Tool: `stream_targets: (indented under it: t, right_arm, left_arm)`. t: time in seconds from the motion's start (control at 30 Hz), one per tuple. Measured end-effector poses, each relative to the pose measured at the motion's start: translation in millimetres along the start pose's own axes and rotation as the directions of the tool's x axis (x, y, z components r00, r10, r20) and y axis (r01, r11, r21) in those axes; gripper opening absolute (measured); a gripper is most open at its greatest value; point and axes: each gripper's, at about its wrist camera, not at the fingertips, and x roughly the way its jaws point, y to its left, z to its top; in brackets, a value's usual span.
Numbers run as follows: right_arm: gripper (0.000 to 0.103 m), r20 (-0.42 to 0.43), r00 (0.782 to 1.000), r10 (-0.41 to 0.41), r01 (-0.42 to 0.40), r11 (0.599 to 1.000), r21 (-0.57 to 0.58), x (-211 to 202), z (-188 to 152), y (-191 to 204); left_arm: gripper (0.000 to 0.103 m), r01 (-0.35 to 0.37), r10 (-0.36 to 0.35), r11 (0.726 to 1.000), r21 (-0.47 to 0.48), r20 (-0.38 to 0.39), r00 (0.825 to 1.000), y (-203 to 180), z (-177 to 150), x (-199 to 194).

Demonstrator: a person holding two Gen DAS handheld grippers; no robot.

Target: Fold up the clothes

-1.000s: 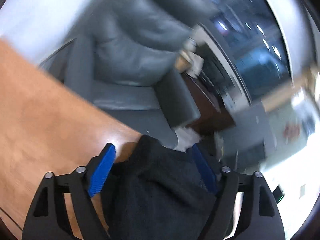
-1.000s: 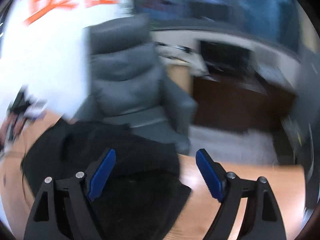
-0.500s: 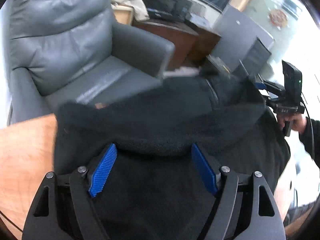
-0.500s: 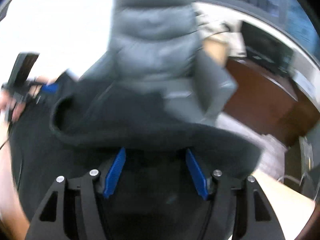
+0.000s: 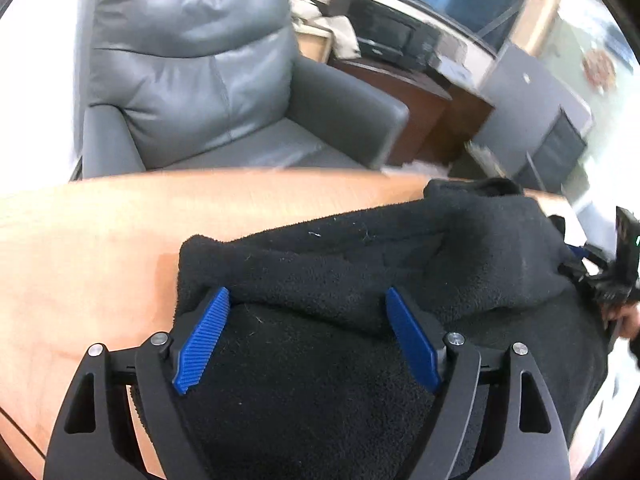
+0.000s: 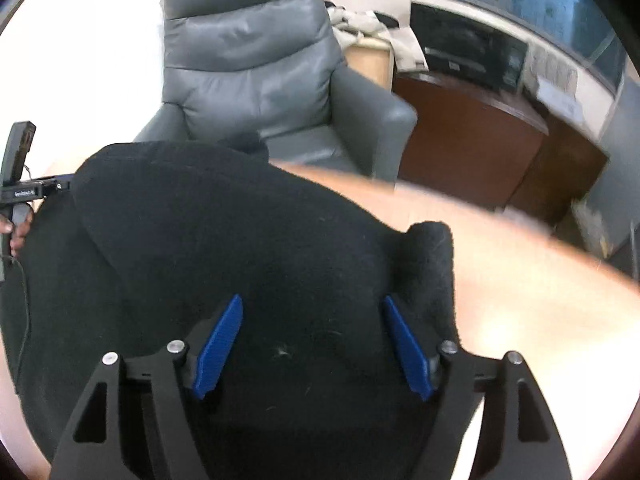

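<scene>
A black fleece garment (image 5: 360,264) lies on the wooden table (image 5: 100,232) with a thick folded edge running across it. My left gripper (image 5: 306,338) is open, its blue pads spread wide over the fleece just behind that fold. In the right wrist view the same garment (image 6: 200,220) fills the lower left, one corner curled up near the right finger. My right gripper (image 6: 312,344) is open too, with fleece lying between and under its fingers. Each view shows the other gripper at its edge, held by a hand (image 6: 18,236).
A grey leather armchair (image 5: 208,80) stands right behind the table's far edge. Beyond it are a dark brown cabinet (image 6: 460,136) and a black appliance (image 6: 468,52) on a counter. Bare tabletop (image 6: 520,300) extends to the right of the garment.
The garment was held up in front of the chair half a second ago; it now lies lower on the table, folded over. Both views have swung and steadied toward the armchair.
</scene>
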Motion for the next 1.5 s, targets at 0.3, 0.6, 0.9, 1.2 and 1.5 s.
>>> stream_targets:
  t: [0.3, 0.6, 0.9, 1.2, 1.5]
  right_arm:
    - [0.079, -0.099, 0.99, 0.096, -0.113, 0.977, -0.182, -79, -27, 44]
    - [0.079, -0.062, 0.878, 0.474, -0.463, 0.81, -0.359, -92, 61, 116]
    - [0.079, -0.101, 0.865, 0.491, -0.5, 0.836, -0.227, -69, 24, 102]
    - [0.079, -0.083, 0.873, 0.48, -0.487, 0.862, -0.137, -84, 0, 64]
    - [0.079, -0.07, 0.869, 0.49, -0.495, 0.864, -0.092, -83, -16, 59]
  left_arm:
    - [0.082, 0.128, -0.119, 0.986, 0.107, -0.088, 0.989, -25, -34, -55]
    - [0.092, 0.276, -0.153, 0.817, 0.507, -0.271, 0.95, -66, 3, -46]
    - [0.048, 0.523, -0.212, 0.687, 0.505, -0.55, 0.808, -65, 17, -13]
    - [0.024, 0.581, -0.2, 0.656, 0.482, -0.631, 0.75, -60, 29, 0]
    - [0.005, 0.551, -0.132, 0.643, 0.532, -0.632, 0.764, -75, 32, -3]
